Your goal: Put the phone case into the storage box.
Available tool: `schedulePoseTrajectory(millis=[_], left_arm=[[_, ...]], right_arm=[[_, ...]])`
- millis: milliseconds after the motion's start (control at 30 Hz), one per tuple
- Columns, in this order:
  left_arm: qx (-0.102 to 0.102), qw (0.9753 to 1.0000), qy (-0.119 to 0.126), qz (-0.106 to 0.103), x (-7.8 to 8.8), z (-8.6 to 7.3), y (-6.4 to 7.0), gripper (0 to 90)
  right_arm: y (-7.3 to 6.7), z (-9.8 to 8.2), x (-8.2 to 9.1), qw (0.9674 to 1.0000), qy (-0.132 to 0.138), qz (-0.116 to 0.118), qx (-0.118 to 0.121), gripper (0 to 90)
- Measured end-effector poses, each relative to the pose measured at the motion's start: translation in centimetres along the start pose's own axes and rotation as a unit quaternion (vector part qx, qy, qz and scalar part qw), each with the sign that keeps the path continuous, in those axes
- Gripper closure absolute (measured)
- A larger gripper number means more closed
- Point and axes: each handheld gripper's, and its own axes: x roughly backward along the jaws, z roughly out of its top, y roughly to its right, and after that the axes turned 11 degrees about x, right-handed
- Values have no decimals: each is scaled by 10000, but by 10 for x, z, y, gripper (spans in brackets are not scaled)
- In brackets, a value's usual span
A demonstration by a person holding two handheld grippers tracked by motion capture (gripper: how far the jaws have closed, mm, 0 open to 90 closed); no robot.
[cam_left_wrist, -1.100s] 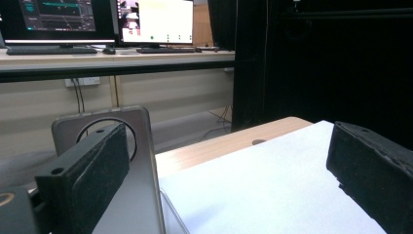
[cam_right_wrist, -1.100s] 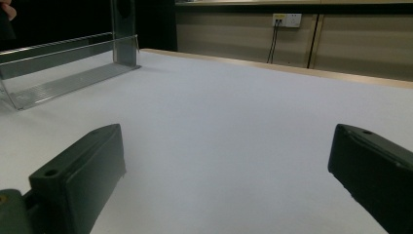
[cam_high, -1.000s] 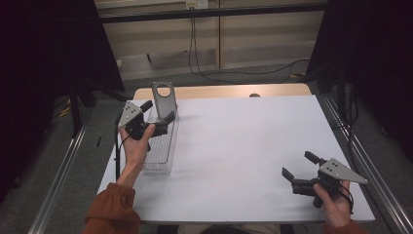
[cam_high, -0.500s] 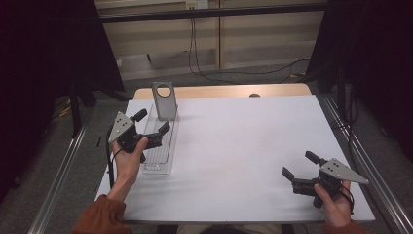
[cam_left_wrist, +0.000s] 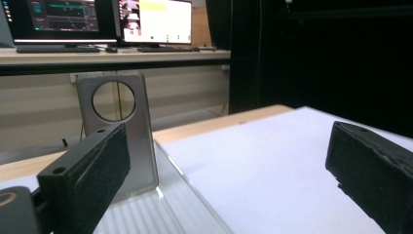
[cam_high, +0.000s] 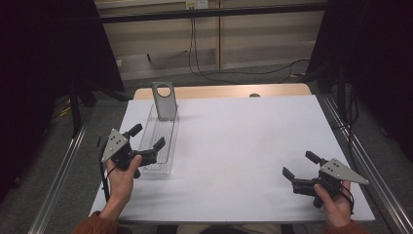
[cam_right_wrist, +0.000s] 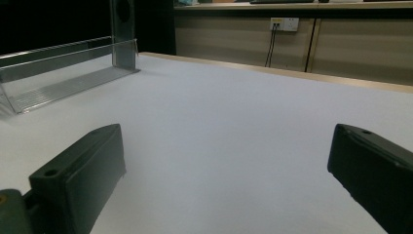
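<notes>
One clear ribbed tray (cam_high: 160,139); upright grey end plate (cam_high: 164,101), round hole

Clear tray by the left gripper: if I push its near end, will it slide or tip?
The clear tray looks like thin rigid plastic, probably light, so it should slide easily on the smooth white table. The upright grey plate at its far end may make that end heavier, so the tray could pivot rather than tip.

A long, narrow clear plastic tray (cam_high: 163,141) lies flat at the left of the white table (cam_high: 243,146), running away from the person. A grey metal plate with a round hole (cam_high: 164,100) stands upright at its far end.
</notes>
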Motion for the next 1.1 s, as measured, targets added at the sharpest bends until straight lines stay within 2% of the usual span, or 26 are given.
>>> schedulePoseTrajectory(millis=[133,267,300,367,433,467,500,700,733,767,867,900,1033,1100], left_arm=[[144,9999,-68,40,10,-13,3,27],[100,9997,-163,118,19,-20,3,27],[152,9997,-114,119,21,-21,2,27],[117,9998,-93,155,26,-23,1,27],[24,9995,-36,301,30,-28,0,28],[48,9995,-86,292,32,-30,-1,28],[155,9995,-78,266,34,-32,0,28],[83,9983,-244,524,48,-42,3,35],[131,9984,-210,510,49,-42,2,34],[253,9987,-204,399,50,-42,2,35],[189,9979,-276,550,55,-45,3,45],[181,9981,-318,503,57,-46,3,43],[111,9978,-359,545,62,-48,5,37],[180,9978,-349,528,61,-49,5,34]], right_arm=[[0,0,2,10000,29,-33,-38,0],[1,0,3,10000,23,-29,-16,0],[1,0,3,10000,34,-59,-58,0],[1,0,4,10000,49,-66,-19,0],[1,0,5,10000,44,-79,-32,0],[1,0,5,9999,48,-87,-16,0],[1,0,6,10000,38,-69,-16,0],[0,-1,11,9999,67,-107,-56,0],[0,-1,12,9999,74,-125,-75,0],[0,-1,12,9999,77,-119,-59,0],[1,-2,12,9999,72,-107,-55,0],[1,-2,12,9999,71,-110,-52,0],[1,-1,12,9999,62,-132,-60,0],[1,-1,11,9998,62,-150,-95,0]])
